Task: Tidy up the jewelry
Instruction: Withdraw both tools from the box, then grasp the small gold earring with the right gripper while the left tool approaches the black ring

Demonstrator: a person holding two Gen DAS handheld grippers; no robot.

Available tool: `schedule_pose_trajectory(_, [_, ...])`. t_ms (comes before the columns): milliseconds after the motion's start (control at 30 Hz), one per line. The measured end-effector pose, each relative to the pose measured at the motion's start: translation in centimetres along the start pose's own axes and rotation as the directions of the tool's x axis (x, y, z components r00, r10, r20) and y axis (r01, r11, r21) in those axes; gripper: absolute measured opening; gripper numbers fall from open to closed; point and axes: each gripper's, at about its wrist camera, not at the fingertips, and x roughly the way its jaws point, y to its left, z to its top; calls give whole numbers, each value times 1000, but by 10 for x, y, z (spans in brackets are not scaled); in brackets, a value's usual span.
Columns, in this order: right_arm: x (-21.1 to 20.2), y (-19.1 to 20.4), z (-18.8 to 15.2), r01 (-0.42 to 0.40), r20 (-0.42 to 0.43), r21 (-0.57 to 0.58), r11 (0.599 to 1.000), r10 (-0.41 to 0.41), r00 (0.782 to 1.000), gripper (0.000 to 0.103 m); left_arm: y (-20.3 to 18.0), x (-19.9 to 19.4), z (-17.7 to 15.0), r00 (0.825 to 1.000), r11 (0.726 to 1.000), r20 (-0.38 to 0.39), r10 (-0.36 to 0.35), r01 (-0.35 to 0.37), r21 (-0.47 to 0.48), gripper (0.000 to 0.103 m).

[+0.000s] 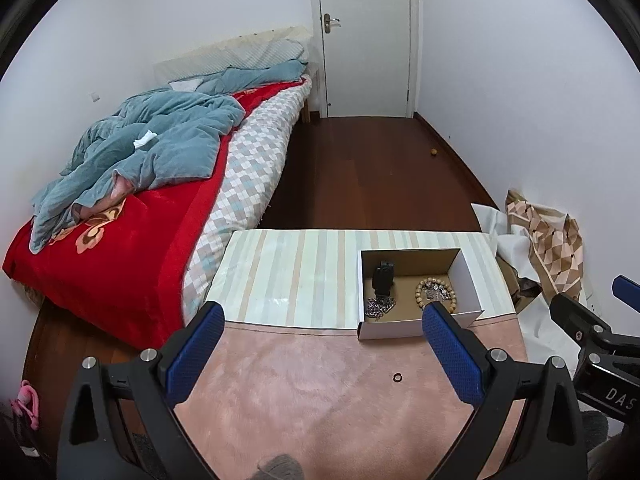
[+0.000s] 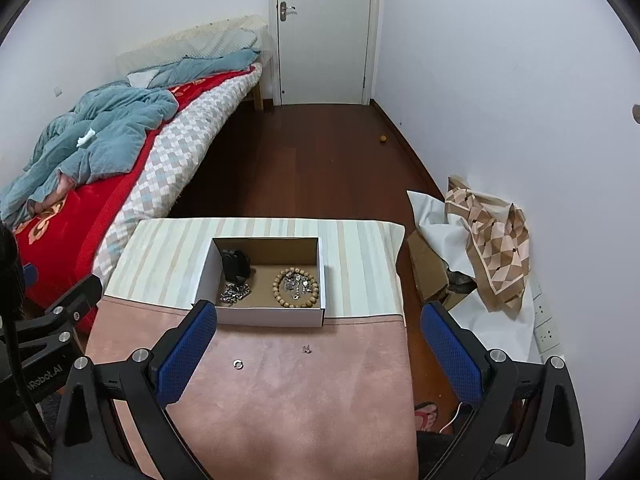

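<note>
Both the left gripper (image 1: 322, 312) and right gripper (image 2: 318, 314) hung wide and empty over the pink mat (image 2: 288, 392), likely lining up the ring (image 2: 239, 364) and small charm (image 2: 307, 348) lying loose near the box (image 2: 264, 316) holding beads (image 2: 296, 287) and chain (image 2: 235, 293).

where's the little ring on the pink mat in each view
Left wrist: ring lies on the pink mat, right of centre, nearer the camera than the box.
Right wrist: ring lies left of centre, near the left blue pad.
Shared landmark: the white cardboard box behind it.
</note>
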Motion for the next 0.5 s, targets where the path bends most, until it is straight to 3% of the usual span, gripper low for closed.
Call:
schedule_pose_trajectory(333, [23, -15, -14, -66, -22, 56, 996, 68, 997, 103, 1, 19, -13, 999, 999, -24, 31, -31, -32, 101])
schedule_pose_trajectory(500, [77, -29, -43, -38, -108, 95, 995, 48, 993, 103, -4, 65, -39, 987, 991, -92, 132, -134, -17, 101])
